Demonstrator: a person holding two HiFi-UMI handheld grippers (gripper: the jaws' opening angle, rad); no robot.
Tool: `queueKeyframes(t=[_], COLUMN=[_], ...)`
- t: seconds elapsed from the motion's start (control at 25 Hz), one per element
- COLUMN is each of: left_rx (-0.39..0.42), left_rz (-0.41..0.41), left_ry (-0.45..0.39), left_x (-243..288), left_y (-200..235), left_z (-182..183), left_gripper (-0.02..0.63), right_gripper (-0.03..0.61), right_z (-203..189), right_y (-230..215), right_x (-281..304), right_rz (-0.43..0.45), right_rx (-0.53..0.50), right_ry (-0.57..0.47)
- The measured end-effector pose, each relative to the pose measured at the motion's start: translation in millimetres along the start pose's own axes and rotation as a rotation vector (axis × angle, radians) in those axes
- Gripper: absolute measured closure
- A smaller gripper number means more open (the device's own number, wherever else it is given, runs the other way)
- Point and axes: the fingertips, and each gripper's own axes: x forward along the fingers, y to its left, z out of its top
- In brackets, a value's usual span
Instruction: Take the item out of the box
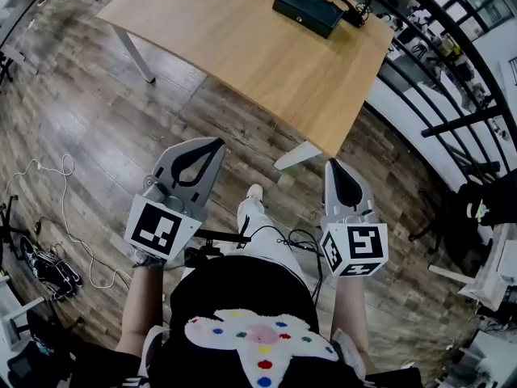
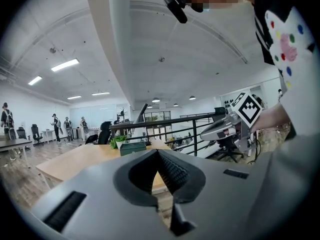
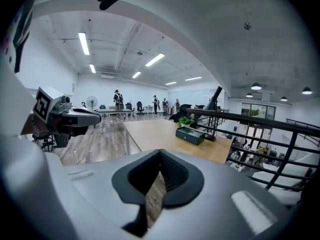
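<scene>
- As I judge it, you are working through the approach step. The box (image 1: 307, 8) is lying well ahead of both grippers, at the far end of the table (image 1: 226, 47), and nothing is touching it.
- You are holding the left gripper (image 1: 212, 145) and the right gripper (image 1: 333, 165) with their jaws pressed together and nothing between them. Both are pointing toward the table over the wooden floor (image 1: 97, 103).
- The box is sitting slightly left of the left gripper's line and slightly right of the right gripper's line.
- The next move is calling for you to close the gap to the table, then part the jaws before meeting the lid.
- The lid is looking shut, so the item inside is hiding from every view, and any latch is too small to tell.
- A potted plant (image 3: 186, 120) is standing just beyond the box, and a dark cable (image 1: 349, 8) is lying beside it.
</scene>
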Motion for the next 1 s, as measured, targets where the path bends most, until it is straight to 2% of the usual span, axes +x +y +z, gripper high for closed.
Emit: queueKeyframes(t=[0.2, 0.6, 1.0], left_rx=[-0.005, -0.018, -0.009], left_rz=[0.031, 0.109, 0.127], left_ry=[-0.001, 0.004, -0.019], left_x=[41.7, 98.6, 148.3], left_y=[19.5, 55.5, 76.3], left_z=[12.2, 25.5, 33.3], left_gripper=[0.609, 0.609, 0.609], right_gripper=[0.569, 0.569, 0.569], right_z=[11.4, 35.5, 60.4], right_y=[-33.9, -73.7, -104.6], right_x=[38.8, 108.0, 149.4], right_rz=[0.024, 0.103, 0.125], right_rx=[-0.011, -0.01, -0.049], right_ry=[0.013, 0.013, -0.036])
